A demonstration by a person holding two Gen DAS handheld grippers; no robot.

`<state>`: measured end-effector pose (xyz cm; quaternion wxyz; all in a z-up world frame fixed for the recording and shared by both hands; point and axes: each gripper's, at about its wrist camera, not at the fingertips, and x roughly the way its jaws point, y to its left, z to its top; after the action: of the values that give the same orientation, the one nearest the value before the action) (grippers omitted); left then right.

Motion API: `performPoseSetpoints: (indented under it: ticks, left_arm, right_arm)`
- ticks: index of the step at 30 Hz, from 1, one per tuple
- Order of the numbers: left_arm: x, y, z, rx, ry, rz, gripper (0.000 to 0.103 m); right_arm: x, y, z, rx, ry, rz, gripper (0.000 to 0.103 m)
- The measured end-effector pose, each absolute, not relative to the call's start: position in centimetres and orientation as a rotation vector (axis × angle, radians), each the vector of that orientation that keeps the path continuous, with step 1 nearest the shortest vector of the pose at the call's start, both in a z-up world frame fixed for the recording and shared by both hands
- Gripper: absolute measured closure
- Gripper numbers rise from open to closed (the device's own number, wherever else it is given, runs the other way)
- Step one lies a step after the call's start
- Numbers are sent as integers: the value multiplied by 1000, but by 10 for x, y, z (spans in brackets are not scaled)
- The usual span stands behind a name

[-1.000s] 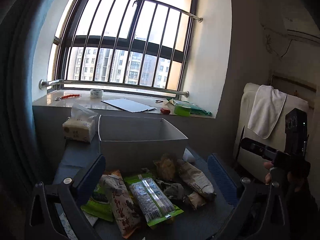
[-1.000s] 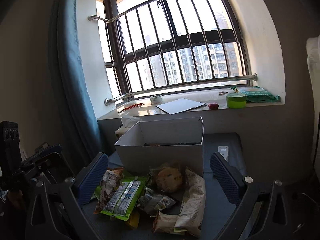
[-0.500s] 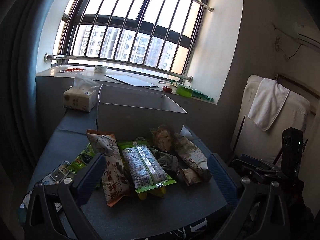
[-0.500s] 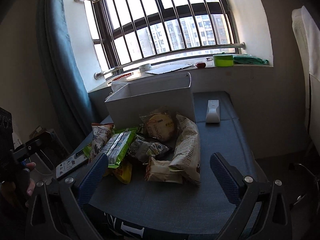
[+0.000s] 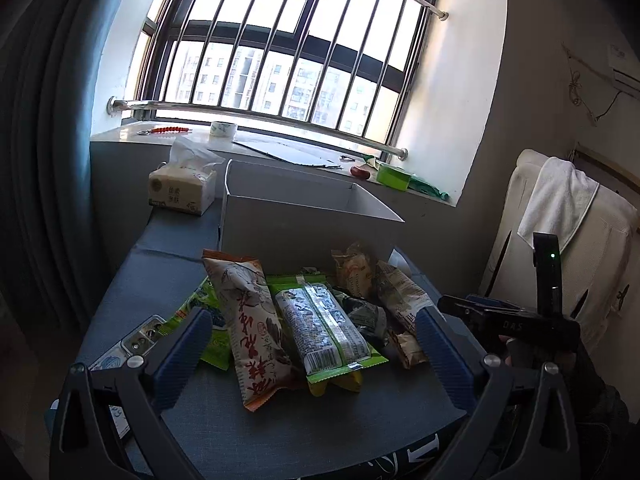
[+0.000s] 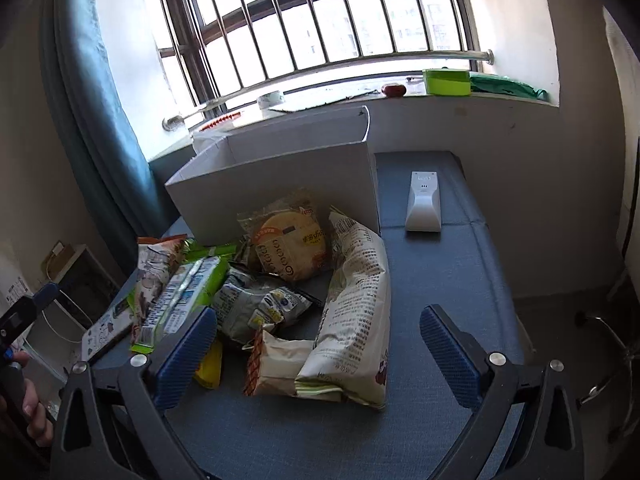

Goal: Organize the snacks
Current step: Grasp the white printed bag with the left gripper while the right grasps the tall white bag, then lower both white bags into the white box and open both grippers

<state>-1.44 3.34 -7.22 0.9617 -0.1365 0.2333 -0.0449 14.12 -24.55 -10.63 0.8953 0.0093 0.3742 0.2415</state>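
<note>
snack packets (image 6: 352, 300): at least seven, heaped | white box (image 6: 280, 184): one | tissue pack (image 5: 182, 192): one | remote (image 6: 423, 202): one | tape roll (image 5: 223, 129): one | green tub (image 6: 447, 82): one | towel (image 5: 558, 200): one

Bare blue table (image 6: 436, 280) lies to the right of the snack pile (image 6: 280, 280), broken only by a white remote (image 6: 423, 204) beside the white box (image 6: 280, 192). The box stands open-topped just behind the pile. On the left, a phone (image 5: 140, 338) and a tissue pack (image 5: 182, 192) crowd the table's edge
</note>
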Motion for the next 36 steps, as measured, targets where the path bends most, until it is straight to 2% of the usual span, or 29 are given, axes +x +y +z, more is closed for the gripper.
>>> performPoseSetpoints:
  ticks: [8, 10, 11, 12, 14, 22, 28, 29, 31, 33, 35, 36]
  left_arm:
    - [-8, 44, -87, -290, 523, -49, 0]
    - [-4, 46, -92, -295, 543, -40, 0]
    - [-2, 48, -94, -300, 553, -38, 0]
    - [1, 48, -97, -305, 564, -35, 0]
    - [7, 50, -103, -317, 592, -32, 0]
    - [47, 57, -122, -323, 722, 3, 0]
    - [87, 52, -132, -199, 796, 71, 2]
    - [93, 52, -135, -192, 814, 73, 5]
    - [98, 50, -141, -180, 835, 56, 20]
    - [102, 48, -146, -185, 858, 28, 59]
    - [100, 50, -147, -202, 851, 27, 62]
    - [98, 52, -146, -210, 842, 24, 68]
  right_arm:
    - [187, -228, -155, -127, 921, 446, 0]
    - [188, -227, -164, -139, 953, 453, 14]
    - [187, -226, -167, -149, 967, 457, 41]
    - [185, -225, -166, -167, 953, 433, 55]
    - [180, -228, -165, -172, 937, 416, 60]
    - [156, -257, -130, -16, 855, 438, 62]
    - [129, -277, -104, 74, 792, 445, 62]
    - [125, -279, -102, 87, 787, 448, 62]
    - [120, -279, -98, 79, 780, 446, 62]
    - [118, -278, -98, 71, 779, 443, 62]
    - [117, -277, -98, 82, 783, 458, 62]
    - [116, -277, -99, 83, 783, 462, 62]
